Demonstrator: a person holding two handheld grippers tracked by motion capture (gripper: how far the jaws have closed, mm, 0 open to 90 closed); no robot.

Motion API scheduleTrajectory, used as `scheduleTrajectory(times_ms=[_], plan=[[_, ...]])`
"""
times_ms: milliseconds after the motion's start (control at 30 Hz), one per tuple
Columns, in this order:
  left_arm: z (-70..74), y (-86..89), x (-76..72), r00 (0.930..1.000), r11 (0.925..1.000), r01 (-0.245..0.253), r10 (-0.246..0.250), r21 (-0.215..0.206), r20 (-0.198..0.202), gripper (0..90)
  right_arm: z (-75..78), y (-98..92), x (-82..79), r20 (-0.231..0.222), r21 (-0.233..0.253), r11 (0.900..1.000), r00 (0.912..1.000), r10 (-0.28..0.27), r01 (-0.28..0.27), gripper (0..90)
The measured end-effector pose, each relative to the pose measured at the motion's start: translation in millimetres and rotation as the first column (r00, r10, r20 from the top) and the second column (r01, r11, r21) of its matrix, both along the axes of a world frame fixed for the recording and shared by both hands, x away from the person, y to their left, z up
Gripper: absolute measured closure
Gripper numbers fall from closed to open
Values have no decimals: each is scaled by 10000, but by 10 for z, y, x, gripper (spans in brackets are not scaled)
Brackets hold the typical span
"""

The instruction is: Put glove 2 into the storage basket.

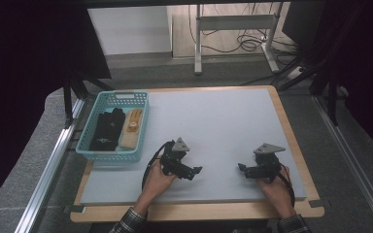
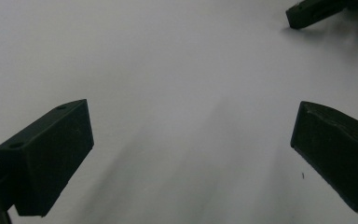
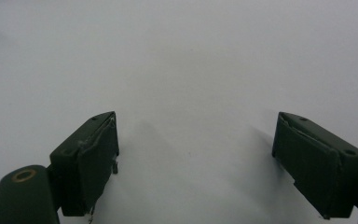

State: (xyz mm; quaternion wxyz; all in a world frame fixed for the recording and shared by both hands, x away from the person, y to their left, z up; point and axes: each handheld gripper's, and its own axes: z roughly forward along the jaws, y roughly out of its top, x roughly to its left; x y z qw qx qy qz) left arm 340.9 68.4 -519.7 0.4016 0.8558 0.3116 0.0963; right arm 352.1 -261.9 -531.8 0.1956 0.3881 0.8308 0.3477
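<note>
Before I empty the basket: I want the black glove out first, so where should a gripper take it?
Judging from the high view, grip the black glove near its middle, coming straight down from above. It lies flat along the basket's left side, the tan glove beside it and walls all round, so a side approach looks blocked. The left gripper, open over the mat, is nearer.

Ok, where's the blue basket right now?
In the high view the blue basket sits at the table's left edge, holding gloves, just beyond the left tool.

Left hand-held gripper point(image 2: 191, 158) with jaws wide apart, bare grey mat point(image 2: 168, 70) below — other gripper's jaw tip point(image 2: 307, 11) top right
</note>
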Motion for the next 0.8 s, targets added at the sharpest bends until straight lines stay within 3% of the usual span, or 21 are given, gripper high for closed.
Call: scheduleTrajectory(times_ms=[133, 433, 500, 800], plan=[[-71, -32, -31, 10000, 9999, 0, 1, 113, -78, 0, 0, 0, 0, -1, -2, 10000, 10000, -1, 1, 140], [-227, -148, -65, 9998, 9961, 55, -38, 882, -195, 0, 0, 0, 0, 1, -1, 10000, 10000, 0, 0, 140], [-243, -172, -83, 10000, 9946, -27, 31, 1033, -40, 0, 0, 0, 0, 2, -3, 10000, 10000, -1, 1, 140], [-247, -178, -88, 9999, 9940, -127, 133, 1085, -45, 0, -2, 0, -3, -12, 8, 10000, 10000, -1, 1, 140]])
